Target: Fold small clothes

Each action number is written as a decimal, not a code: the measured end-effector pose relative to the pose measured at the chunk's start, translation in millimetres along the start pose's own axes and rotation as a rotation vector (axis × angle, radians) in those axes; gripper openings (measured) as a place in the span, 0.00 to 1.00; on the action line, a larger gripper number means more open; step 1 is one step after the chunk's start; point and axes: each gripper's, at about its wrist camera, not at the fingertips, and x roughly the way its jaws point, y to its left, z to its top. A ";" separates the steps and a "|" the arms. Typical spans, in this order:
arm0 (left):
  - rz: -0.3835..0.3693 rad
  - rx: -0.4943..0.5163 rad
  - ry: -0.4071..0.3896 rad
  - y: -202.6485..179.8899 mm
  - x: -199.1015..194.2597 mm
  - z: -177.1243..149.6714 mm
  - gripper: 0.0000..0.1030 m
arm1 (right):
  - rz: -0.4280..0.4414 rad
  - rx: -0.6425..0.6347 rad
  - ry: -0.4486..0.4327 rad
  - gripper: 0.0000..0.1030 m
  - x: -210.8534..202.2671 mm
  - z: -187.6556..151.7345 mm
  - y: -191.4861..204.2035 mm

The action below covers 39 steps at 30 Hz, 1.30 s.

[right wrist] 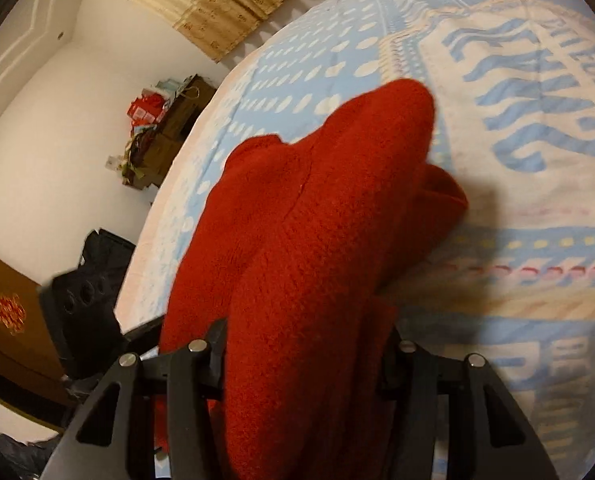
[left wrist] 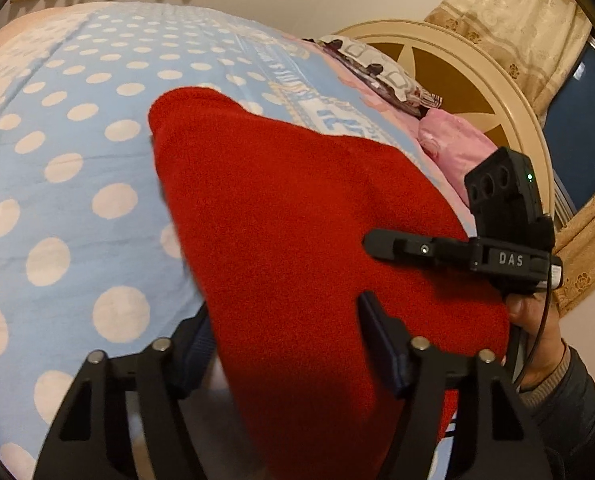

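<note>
The red knit [left wrist: 297,220] lies on the bed [left wrist: 77,152], spread over a blue cover with white dots. It is a fuzzy garment, bunched and partly lifted at the near end, where both tongs meet it.

In the left wrist view, the left tongs [left wrist: 289,340] straddle the near edge of the knit. The cloth runs down between the two fingers; the right finger [left wrist: 381,340] stands against the cloth on its right side, while the left finger is half hidden behind the cloth's left edge. The jaws stand partway apart, and I cannot tell whether the pads press on the cloth.

The right tongs [left wrist: 381,246] show in the same view from the side, reaching in from the right over the knit, with a hand [left wrist: 537,340] and dark sleeve behind them. In the right wrist view, the right tongs [right wrist: 305,344] have a thick fold of the knit between their fingers, filling the gap from side to side. The cloth bulges upward out of the jaws and trails away to a far rounded end [right wrist: 393,104] resting on the cover. These jaws look closed on the fold.

At the far right of the bed lie a patterned pillow [left wrist: 377,68] and a pink one [left wrist: 453,140], against a cream headboard [left wrist: 477,76].
</note>
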 end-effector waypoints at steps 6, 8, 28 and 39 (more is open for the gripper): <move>-0.028 -0.039 -0.004 9.2 5.2 0.4 0.63 | 0.011 0.025 -0.005 0.50 0.6 2.4 -9.1; -0.029 -0.008 -0.018 3.3 -2.8 0.9 0.44 | 0.014 0.017 -0.023 0.50 -0.1 1.4 -7.0; 0.286 -0.082 -0.282 66.7 -266.5 -81.3 0.40 | 0.392 -0.285 0.135 0.47 84.3 -18.7 241.0; 0.420 -0.355 -0.215 169.1 -278.3 -187.1 0.51 | 0.408 -0.334 0.443 0.47 239.4 -102.1 321.8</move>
